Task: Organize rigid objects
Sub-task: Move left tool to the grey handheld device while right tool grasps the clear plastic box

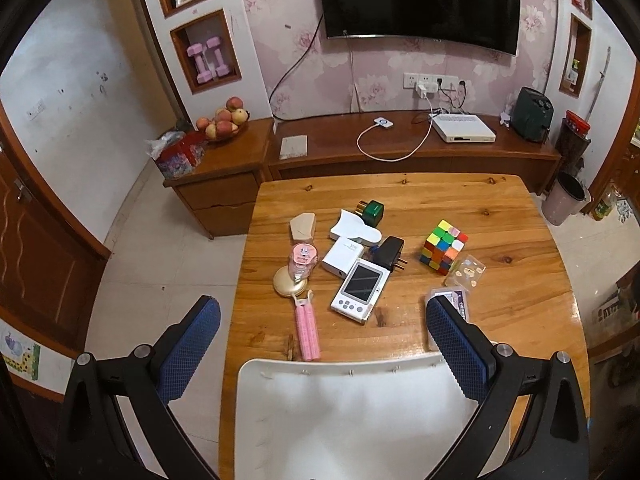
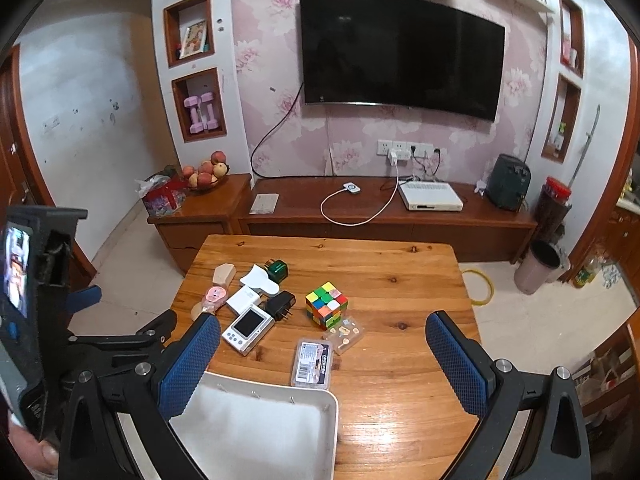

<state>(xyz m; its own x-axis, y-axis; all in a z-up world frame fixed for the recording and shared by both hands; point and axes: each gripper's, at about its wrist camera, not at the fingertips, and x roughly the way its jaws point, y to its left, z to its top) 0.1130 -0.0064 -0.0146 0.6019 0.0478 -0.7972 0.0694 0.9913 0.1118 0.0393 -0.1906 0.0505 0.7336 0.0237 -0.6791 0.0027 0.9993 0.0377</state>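
Two hand-held grippers are hovering above a wooden desk [image 1: 500, 320], both with blue-padded fingers spread wide and holding nothing: the left hand-held gripper [image 1: 322, 340] in the lower half of the left wrist view, the right hand-held gripper [image 2: 322, 354] low in the right wrist view. A white tray [image 1: 348, 412] is sitting at the bottom centre of the frame, apparently empty, so the sorting is likely only beginning. Small rigid objects are lying in the middle of the frame, crowded together: a white handheld device with a screen [image 1: 357, 290], a white power bank [image 1: 342, 258] touching it, a black plug adapter [image 1: 390, 252], a green box [image 1: 371, 213], a round gold compact [image 1: 290, 282] with a pink bottle [image 1: 302, 260] lying over it, and a pink hand grip [image 1: 307, 330]. A colourful puzzle cube [image 1: 444, 250] is standing apart to the right, near a clear stud case [image 1: 466, 270] and a flat plastic case [image 2: 313, 364]. Reaching into the tight cluster is risking knocked neighbours; the flat cases are likely sliding rather than lifting; the bottle could roll off the compact.
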